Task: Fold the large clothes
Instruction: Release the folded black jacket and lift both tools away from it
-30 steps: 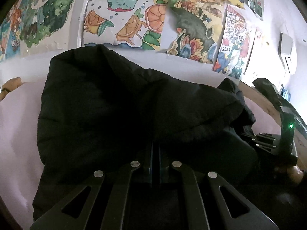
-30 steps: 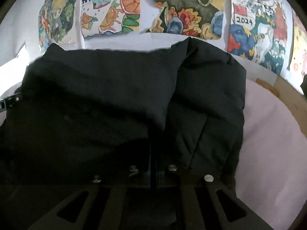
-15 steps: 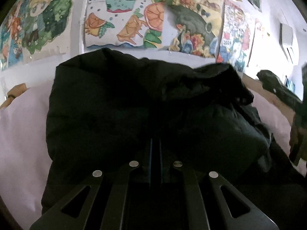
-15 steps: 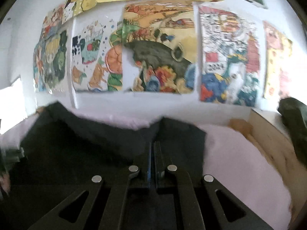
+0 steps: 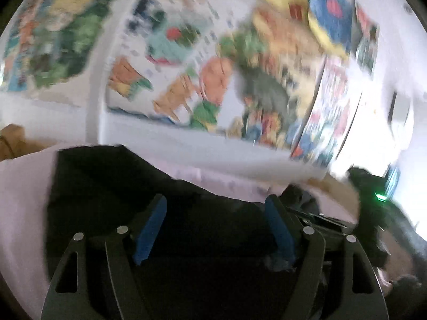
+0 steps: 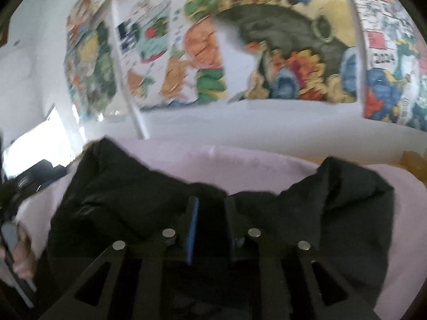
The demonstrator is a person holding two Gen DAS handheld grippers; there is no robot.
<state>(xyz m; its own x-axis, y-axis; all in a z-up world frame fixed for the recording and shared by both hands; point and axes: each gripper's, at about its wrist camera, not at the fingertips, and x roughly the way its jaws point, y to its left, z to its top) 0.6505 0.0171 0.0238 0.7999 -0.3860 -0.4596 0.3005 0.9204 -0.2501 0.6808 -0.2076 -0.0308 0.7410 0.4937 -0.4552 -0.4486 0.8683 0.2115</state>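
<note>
Left claw (image 5: pixel 214 229) is spread wide, blue pads (image 5: pixel 150 229) well apart with nothing between them, hovering just above the black padded jacket (image 5: pixel 112 186), which lies bunched on the pale pink sheet (image 5: pixel 21 200) below and ahead of the fingers. Over on the other side, the right claw (image 6: pixel 210 229) stands part open, a narrow gap between its fingers, and nothing pinched there as far as these blurred views show; the jacket spreads to both sides of it, one dark lobe off to its left, another off to its right, pink sheet showing in the dip straight ahead. Both views are smeared by motion, so fine detail of the fabric edges is lost. My read: this is a regrip between folds, both claws free above the garment. To do it well, I'd say each claw should drop onto a clear outer edge rather than the puffy middle, taking one layer's hem, not a thick wad that could slip from the pads. Matching grips on either side, level with each other, would keep the next fold square. Padded cloth like this likely springs back, so pressing it flat after laying it over seems wise. Colourful posters (image 6: pixel 280 53) line the wall beyond.
</note>
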